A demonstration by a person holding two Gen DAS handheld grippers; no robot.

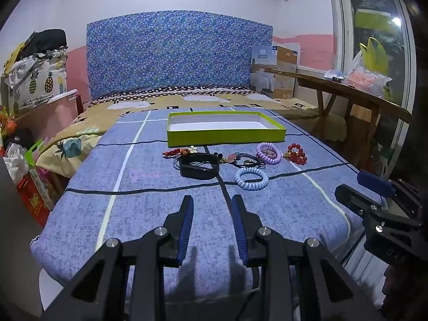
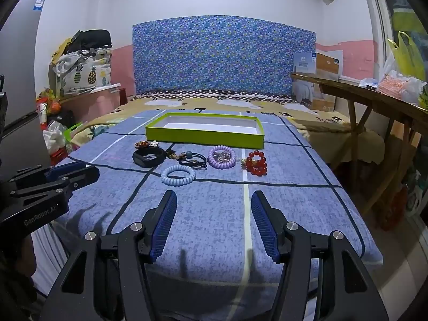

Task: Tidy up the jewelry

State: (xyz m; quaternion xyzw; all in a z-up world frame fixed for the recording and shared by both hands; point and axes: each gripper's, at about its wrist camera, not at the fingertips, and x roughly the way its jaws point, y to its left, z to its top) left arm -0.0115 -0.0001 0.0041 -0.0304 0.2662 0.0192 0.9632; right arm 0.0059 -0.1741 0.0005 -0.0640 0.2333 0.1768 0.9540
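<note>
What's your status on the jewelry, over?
Left claw and right claw open, empty, short of the pieces. Jewelry on the blanket; green tray empty. Pale blue coil bracelet nearest. Path clear.

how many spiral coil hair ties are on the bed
2: a light blue spiral hair tie nearest the tools, and a purple spiral hair tie beyond it, beside the red bead bracelet.

Green tray [image 2: 203, 135]: shallow, white inside, empty, flat on bed. Row just before it: black band [image 2: 148, 157], lavender coil tie [image 2: 222, 157], red bead bracelet [image 2: 257, 163]. Pale blue coil tie [image 2: 177, 175] nearest, apart.
</note>
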